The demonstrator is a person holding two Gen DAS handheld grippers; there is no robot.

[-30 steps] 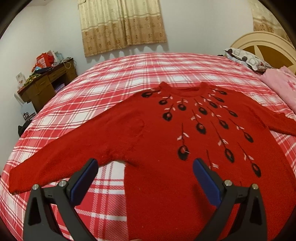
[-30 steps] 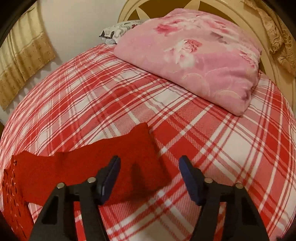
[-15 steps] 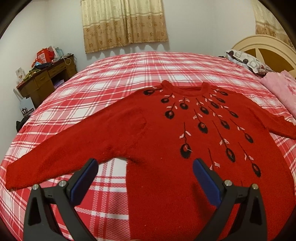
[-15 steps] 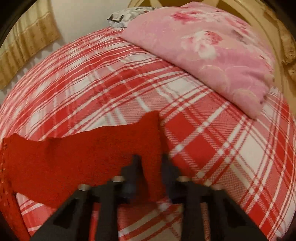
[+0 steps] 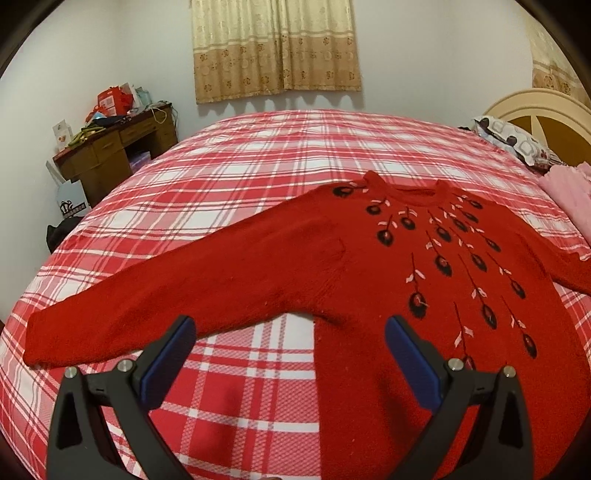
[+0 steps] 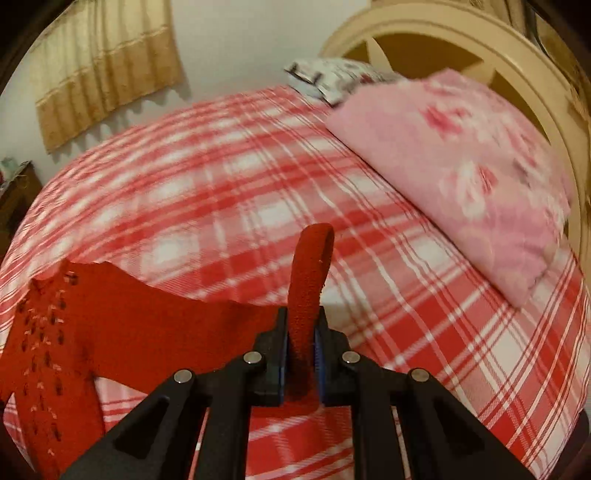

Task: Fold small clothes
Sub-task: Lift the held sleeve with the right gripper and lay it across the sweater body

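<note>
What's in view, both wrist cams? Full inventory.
sweater: 1, red with black motifs, flat on bed, far-side cuff lifted
bed: 1, red-white plaid cover, fills both views
blanket: 1, pink floral, at headboard
pillow: 1, white patterned, beside blanket
headboard: 1, cream, head of bed
curtain: 1, beige, back wall
desk: 1, brown, cluttered, left of bed
left gripper: 1, black, blue pads, jaws open above sweater
right gripper: 1, black, jaws shut on cuff
</note>
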